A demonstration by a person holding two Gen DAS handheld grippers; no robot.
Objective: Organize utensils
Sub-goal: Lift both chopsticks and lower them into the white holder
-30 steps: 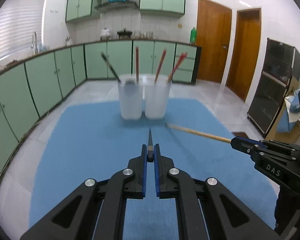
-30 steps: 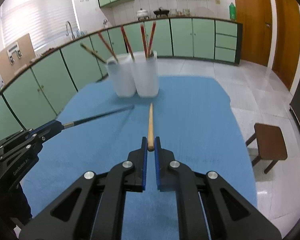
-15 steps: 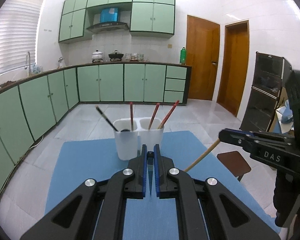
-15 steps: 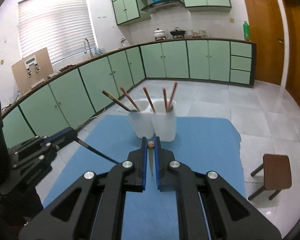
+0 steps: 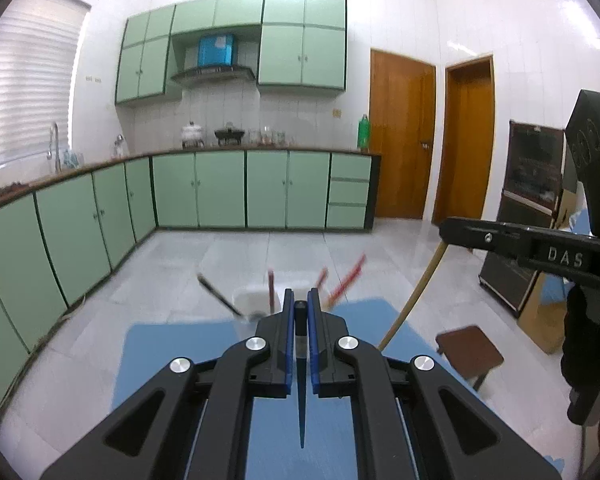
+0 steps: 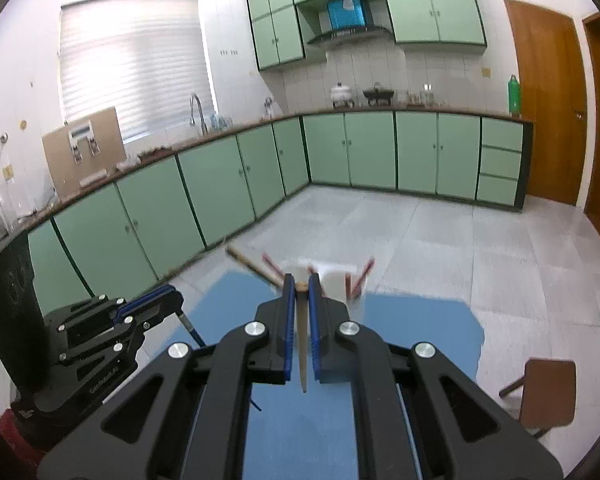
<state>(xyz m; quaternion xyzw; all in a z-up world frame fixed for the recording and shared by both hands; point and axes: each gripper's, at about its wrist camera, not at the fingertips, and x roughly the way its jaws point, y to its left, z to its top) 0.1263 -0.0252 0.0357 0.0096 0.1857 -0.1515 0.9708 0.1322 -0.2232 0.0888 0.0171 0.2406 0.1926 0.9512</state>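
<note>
My left gripper is shut on a dark chopstick that hangs point down toward the camera. My right gripper is shut on a wooden chopstick, also point down. Two white cups stand side by side on the blue mat, just beyond the fingertips, holding red and dark chopsticks. The cups also show in the right wrist view. The right gripper appears in the left wrist view, the left one in the right wrist view.
A brown stool stands on the tiled floor right of the mat; it also shows in the right wrist view. Green cabinets run along the far wall and the left side. Wooden doors are at the far right.
Both grippers have risen and tilted upward, lifting their chopsticks off the mat. The chopsticks now hang point down, and the cups sit lower in both views.
</note>
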